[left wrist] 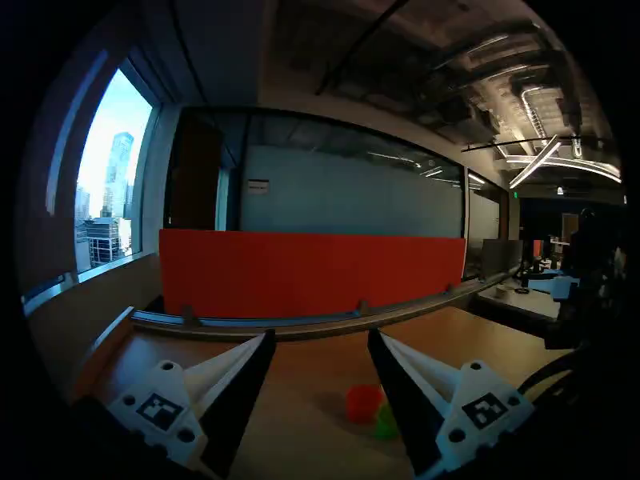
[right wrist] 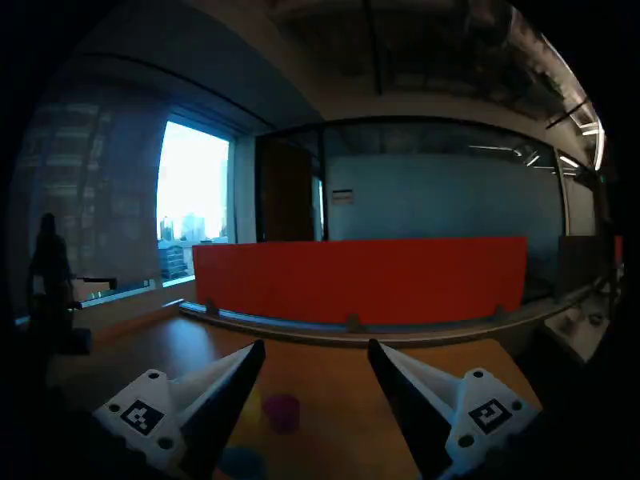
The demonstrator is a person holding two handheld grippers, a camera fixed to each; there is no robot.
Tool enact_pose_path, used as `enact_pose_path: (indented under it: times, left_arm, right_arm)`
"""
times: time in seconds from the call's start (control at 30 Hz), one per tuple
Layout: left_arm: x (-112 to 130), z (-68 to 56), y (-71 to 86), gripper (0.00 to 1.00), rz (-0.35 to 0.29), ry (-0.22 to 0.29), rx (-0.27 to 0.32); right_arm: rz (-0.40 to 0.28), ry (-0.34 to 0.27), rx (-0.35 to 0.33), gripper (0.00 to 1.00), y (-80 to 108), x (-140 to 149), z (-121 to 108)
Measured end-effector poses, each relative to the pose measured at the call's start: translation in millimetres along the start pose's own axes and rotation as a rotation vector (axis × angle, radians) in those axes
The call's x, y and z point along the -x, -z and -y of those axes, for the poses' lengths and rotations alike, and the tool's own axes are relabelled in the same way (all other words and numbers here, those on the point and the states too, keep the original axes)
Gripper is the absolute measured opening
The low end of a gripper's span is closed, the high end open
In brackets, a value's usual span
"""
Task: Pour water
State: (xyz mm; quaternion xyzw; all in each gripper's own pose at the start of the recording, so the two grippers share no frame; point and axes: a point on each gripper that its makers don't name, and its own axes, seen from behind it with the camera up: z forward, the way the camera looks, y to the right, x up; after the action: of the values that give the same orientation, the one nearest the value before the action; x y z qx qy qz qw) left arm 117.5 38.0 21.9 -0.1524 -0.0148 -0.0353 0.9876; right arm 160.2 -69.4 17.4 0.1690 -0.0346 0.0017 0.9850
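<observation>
In the left gripper view, my left gripper point(left wrist: 322, 340) is open above a wooden desk point(left wrist: 312, 376). A red cup point(left wrist: 364, 402) stands low between its fingers, with a green cup point(left wrist: 386, 422) just beside it near the right finger. In the right gripper view, my right gripper point(right wrist: 316, 348) is open too. A purple cup point(right wrist: 282, 412) stands on the desk between its fingers. A yellow cup point(right wrist: 251, 406) sits partly behind the left finger and a blue cup point(right wrist: 242, 463) lies at the bottom edge. Neither gripper touches a cup.
An orange divider panel point(left wrist: 312, 272) runs along the desk's far edge, with a glass wall behind it. A bright window point(left wrist: 108, 192) is at the left. Other desks with monitors point(left wrist: 552, 276) lie to the right. A dark stand point(right wrist: 52, 280) rises at the left in the right gripper view.
</observation>
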Motion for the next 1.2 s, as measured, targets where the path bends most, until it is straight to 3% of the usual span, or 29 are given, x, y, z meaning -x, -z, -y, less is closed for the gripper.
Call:
enact_pose_path:
  times: [0.13, 0.27, 0.5, 0.8, 1.2]
  left_arm:
    - [2, -13.2, 0.2, 0.85, 0.025, -0.016, 0.064]
    - [1, -34.7, 2.3, 0.85, 0.031, -0.028, 0.162]
    - [-4, -68.8, 9.9, 0.85, 0.029, -0.004, 0.327]
    - [-1, -81.2, 11.0, 0.84, 0.047, -0.022, 0.406]
    - [27, -93.1, 11.3, 0.85, 0.150, -0.067, 0.495]
  right_arm:
    - [0.004, 0.010, -0.087, 0.99, 2.0, -2, 18]
    - [0.003, 0.016, -0.175, 1.00, 5.7, -8, 36]
    - [-0.002, 0.001, -0.289, 1.00, 13.1, -14, 59]
    - [0.049, 0.042, -0.320, 1.00, 17.8, -5, 65]
    - [0.181, 0.086, -0.388, 1.00, 27.9, 17, 79]
